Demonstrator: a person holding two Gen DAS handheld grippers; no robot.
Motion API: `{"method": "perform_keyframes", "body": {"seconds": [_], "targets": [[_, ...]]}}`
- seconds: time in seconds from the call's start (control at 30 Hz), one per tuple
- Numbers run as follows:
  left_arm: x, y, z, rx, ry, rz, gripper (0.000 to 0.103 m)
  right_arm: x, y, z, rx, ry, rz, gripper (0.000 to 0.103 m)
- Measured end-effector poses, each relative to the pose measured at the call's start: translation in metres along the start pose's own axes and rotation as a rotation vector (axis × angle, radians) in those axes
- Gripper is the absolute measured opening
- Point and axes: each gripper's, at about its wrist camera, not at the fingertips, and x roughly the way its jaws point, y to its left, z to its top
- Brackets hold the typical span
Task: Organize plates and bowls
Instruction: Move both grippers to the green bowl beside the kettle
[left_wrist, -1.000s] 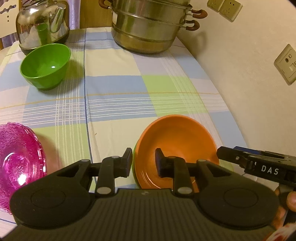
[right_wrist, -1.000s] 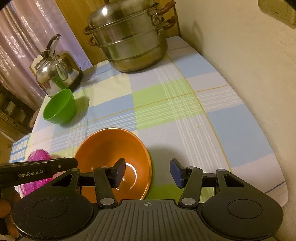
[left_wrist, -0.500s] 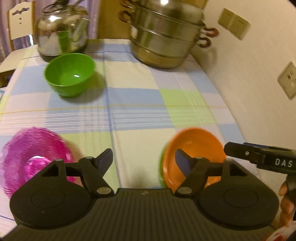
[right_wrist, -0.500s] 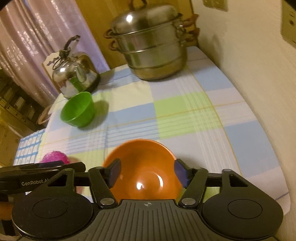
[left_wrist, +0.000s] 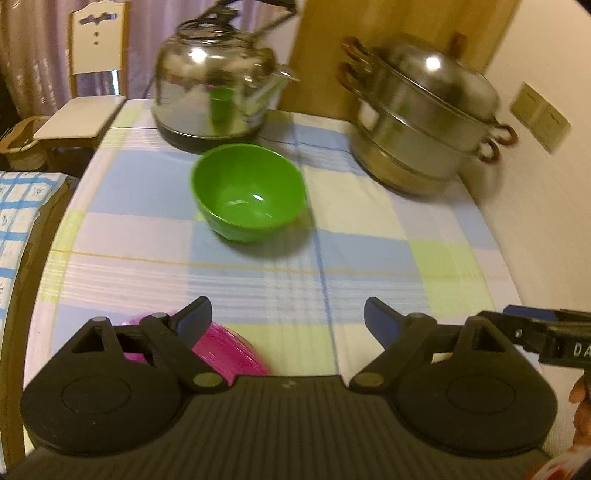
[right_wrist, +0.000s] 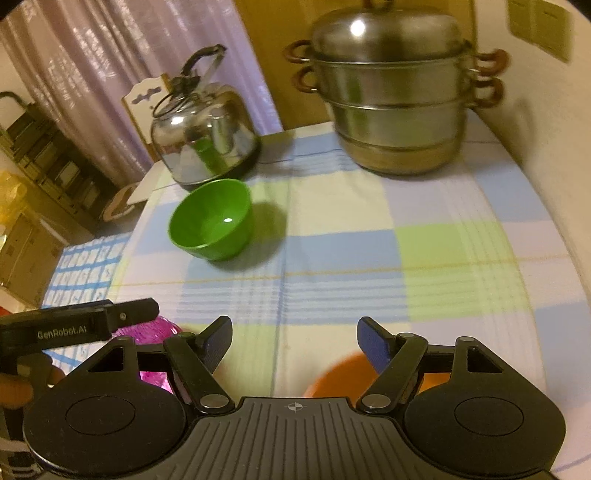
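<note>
Both the left gripper (left_wrist: 287, 317) and right gripper (right_wrist: 293, 338), jaws just opened and empty, face the round green plastic bowl (left_wrist: 249, 201), which lies ahead, nearer the left.

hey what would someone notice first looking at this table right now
Probably the bright green bowl, alone mid-table on the checked tablecloth, just in front of the shiny kettle. Next, the big steel steamer pot at the back by the wall, then the pink glass dish at the near edge.
</note>
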Motion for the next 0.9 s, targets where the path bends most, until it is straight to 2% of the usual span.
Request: {"method": "perform_keyframes", "body": {"seconds": [0.27, 0.57, 0.6, 0.67, 0.83, 0.9], "targets": [[0.03, 0.046, 0.028, -0.058, -0.026, 0.016, 0.09, 0.053, 0.033, 0.024, -0.067, 0.017, 0.001, 0.074], [0.071, 0.083, 0.057, -0.09, -0.045, 0.021, 0.09, 0.113, 0.034, 0.05, -0.028, 0.022, 0.022, 0.074], [0.076, 0.087, 0.061, -0.098, -0.043, 0.017, 0.089, 0.119, 0.033, 0.054, -0.017, 0.019, 0.025, 0.072], [0.088, 0.095, 0.069, -0.114, -0.033, 0.011, 0.083, 0.132, 0.031, 0.062, 0.002, 0.021, 0.034, 0.058], [0.118, 0.105, 0.085, -0.143, -0.013, -0.003, 0.067, 0.164, 0.024, 0.082, 0.063, 0.023, 0.07, 0.054], [0.128, 0.108, 0.09, -0.154, -0.012, -0.017, 0.065, 0.177, 0.022, 0.091, 0.081, 0.02, 0.081, 0.051]]}}
